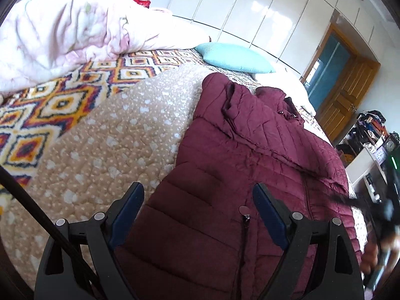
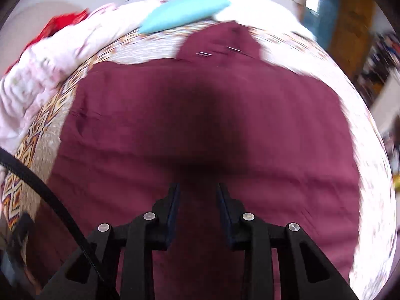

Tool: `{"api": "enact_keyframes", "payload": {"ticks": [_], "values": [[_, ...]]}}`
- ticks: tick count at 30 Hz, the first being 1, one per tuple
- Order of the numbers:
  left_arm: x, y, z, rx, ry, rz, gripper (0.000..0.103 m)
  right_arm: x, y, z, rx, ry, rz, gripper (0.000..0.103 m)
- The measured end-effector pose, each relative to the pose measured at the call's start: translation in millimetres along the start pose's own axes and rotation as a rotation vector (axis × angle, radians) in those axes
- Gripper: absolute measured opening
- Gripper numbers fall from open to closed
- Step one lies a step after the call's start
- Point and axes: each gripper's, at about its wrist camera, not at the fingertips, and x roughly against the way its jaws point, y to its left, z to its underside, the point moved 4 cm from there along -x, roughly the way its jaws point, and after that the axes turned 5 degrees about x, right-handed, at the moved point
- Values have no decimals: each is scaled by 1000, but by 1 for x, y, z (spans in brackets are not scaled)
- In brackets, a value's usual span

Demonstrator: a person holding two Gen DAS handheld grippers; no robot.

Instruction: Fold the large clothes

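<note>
Lying spread across the bed, the maroon quilted puffer jacket point(image 1: 250, 155) rests on a beige dotted quilt point(image 1: 100, 145), collar toward the far end near a turquoise cushion point(image 1: 235, 57), with a patterned diamond-print blanket point(image 1: 50, 105) and a crumpled pink duvet point(image 1: 62, 37) beyond. We judge the jacket bulky yet light, soft and springy, its shell likely slippery, so we would pinch a seam, hem or sleeve edge rather than the puffed panels. Our left gripper point(image 1: 198, 197) hovers over the jacket's front near the zip, jaws spread wide and holding nothing. Our right gripper point(image 2: 198, 195) is low over the maroon fabric, its view blurred, jaws partly apart with nothing visibly between them.
</note>
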Motion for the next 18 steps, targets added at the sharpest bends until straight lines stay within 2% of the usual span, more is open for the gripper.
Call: {"api": "enact_keyframes", "payload": {"ticks": [2,5,7,9,11,14,16,18], "values": [[7,4,-4,5,18,8,87,19,-28,31,-48,-4,12,46],[21,19,-8,22,45,6,87,54,-72,82,-114,-27,46,52],[30,34,-7,28,54,-21,87,78,-104,116,-187,-59,70,56],[38,50,-6,24,56,-65,87,93,-127,144,-262,-83,55,59],[44,66,-2,26,70,-113,88,101,-140,165,-309,-92,30,60],[55,82,6,66,104,-139,87,111,-152,188,-349,-112,14,61],[65,80,8,68,108,-125,87,120,-151,196,-363,-136,-7,61],[77,65,6,27,87,-124,88,132,-146,193,-362,-170,-28,61]]}}
